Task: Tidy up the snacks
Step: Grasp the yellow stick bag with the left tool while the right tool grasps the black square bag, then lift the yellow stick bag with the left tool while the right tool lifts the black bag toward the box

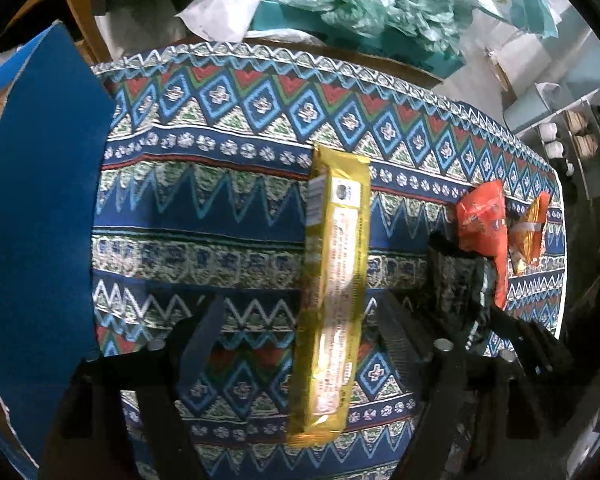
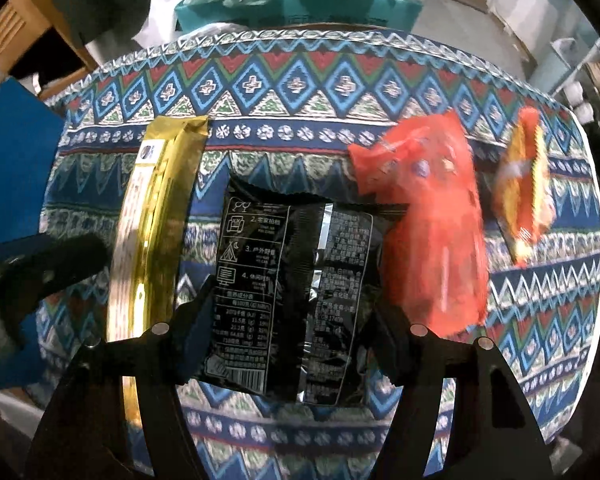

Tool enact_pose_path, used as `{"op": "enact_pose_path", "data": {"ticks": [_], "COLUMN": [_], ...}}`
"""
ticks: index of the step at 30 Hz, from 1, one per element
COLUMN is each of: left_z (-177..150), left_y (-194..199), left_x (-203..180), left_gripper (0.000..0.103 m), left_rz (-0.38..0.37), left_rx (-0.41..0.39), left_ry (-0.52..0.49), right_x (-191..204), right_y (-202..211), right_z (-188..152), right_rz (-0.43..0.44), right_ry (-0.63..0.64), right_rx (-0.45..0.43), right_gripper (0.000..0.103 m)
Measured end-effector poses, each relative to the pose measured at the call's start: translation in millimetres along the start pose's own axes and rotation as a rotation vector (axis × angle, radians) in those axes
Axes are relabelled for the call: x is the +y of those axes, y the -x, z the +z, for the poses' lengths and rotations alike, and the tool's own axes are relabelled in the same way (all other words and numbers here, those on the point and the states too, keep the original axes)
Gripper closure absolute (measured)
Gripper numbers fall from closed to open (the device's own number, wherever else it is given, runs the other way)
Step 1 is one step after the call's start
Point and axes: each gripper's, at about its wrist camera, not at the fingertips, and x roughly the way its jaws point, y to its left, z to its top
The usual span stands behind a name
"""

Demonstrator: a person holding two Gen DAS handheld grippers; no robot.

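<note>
My right gripper (image 2: 290,320) has its jaws spread wide around the black snack packet (image 2: 292,292), one finger at each side edge; whether the pads actually press it I cannot tell, so I won't call it gripped. The packet lies flat, label side up, on the patterned worktop (image 2: 540,292). Just outside my left finger runs the long gold biscuit pack (image 2: 152,220), just outside the right finger the orange bag (image 2: 428,224), and beyond that a small red-and-yellow packet (image 2: 524,184). They lie side by side, lengthwise away from me, which reads like a row being built, with the black one slotting into the gap.

Over on the left gripper (image 1: 300,320), jaws wide apart as well, holding nothing: the gold pack lies between the fingers, clear of both. This view adds what the right one barely catches, a big blue board (image 1: 40,220) standing outside the left finger. The right gripper blocks most of the black packet here.
</note>
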Motion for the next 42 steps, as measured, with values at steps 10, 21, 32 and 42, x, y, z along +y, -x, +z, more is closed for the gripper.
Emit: {"op": "enact_pose_path", "data": {"ticks": [10,21,32,42], "left_z": [-5.4,-13.9,-16.5,-22.5], "left_y": [-28.5,-37.7,0.5,55.0], "left_x": [-14.2,-28.4,-16.7,-5.8], "left_gripper": [0.019,0.074,0.075,0.075], "left_rz": [0.037,0.029,0.03,0.004], "left_rx": [0.035,0.028,-0.032,-0.115], "left_ry": [-0.022,-0.097,-0.106,-0.107], "right_x": [-33.0,-45.6,-40.0,-26.7], "right_y": [27.9,42.8,66.1,99.9], "right_z": [-18.2,-13.5,-3.7,-1.5], "right_rz": [-0.004,0.015,0.042,0.067], "right_ry": [-0.01,-0.026,-0.017,-0.004], "right_rx": [0.006,-0.012,-0.052,-0.106], "right_gripper": [0.035,0.035,0.035,0.035]}}
